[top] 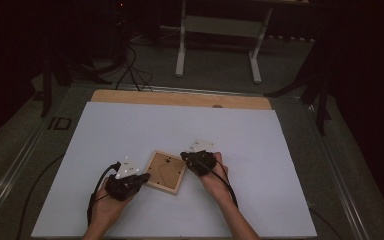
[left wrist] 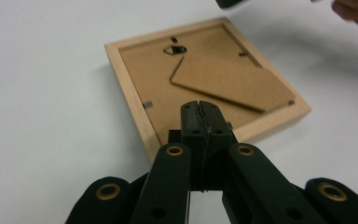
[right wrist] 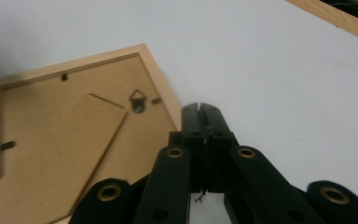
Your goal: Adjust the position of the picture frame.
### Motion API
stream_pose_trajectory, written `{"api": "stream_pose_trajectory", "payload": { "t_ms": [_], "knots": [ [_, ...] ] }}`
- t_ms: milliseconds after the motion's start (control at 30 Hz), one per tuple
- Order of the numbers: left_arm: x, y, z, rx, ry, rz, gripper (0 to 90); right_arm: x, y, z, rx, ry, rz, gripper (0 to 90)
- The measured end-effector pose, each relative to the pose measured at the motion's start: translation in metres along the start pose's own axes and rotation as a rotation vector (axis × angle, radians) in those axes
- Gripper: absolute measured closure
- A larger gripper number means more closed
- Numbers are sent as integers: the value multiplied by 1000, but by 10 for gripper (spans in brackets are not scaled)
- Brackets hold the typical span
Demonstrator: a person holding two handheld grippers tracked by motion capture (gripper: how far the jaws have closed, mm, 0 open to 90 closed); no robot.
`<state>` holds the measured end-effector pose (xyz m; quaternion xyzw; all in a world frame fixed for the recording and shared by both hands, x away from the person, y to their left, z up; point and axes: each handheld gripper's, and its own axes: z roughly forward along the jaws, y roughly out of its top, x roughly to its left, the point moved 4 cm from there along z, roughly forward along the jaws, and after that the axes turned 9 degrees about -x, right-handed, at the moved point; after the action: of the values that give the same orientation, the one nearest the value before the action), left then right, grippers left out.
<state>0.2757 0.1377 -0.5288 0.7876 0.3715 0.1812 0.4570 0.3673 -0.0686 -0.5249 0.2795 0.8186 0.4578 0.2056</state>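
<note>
A small wooden picture frame [top: 165,172] lies face down on the white table sheet [top: 130,125], its brown backing board, fold-out stand and metal hanger showing. My left gripper [top: 139,178] sits at the frame's left edge, jaws shut with nothing between them. In the left gripper view the shut tips [left wrist: 200,109] hover over the frame's [left wrist: 200,74] near rim. My right gripper [top: 186,157] is at the frame's right corner, also shut and empty. In the right gripper view its tips [right wrist: 200,112] lie just beside the frame's [right wrist: 65,140] right edge, near the hanger [right wrist: 138,102].
The white sheet covers a wooden tabletop whose far edge [top: 180,98] shows as a bare strip. Beyond it stands a white table base [top: 220,30] on grey floor, with cables [top: 130,65] at the back left. The other hand [left wrist: 354,9] appears at the top of the left gripper view.
</note>
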Motion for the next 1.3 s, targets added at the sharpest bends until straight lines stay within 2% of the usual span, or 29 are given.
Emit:
{"api": "stream_pose_trajectory", "payload": {
  "t_ms": [267, 433, 833, 1300],
  "knots": [
    [-10, -17, -3, 78, -22, 38, 898, -4, -1, 14, 41, -8, 0, 896],
    [-12, -23, 2, 129, -18, 69, 899, -6, -4, 18, 56, -15, 1, 896],
    [-7, -24, 10, 151, -15, 74, 898, -11, -8, 21, 89, -30, 9, 898],
    [-9, -19, 23, 160, 2, 80, 898, -12, -12, 13, 106, -39, 4, 899]
  ]
}}
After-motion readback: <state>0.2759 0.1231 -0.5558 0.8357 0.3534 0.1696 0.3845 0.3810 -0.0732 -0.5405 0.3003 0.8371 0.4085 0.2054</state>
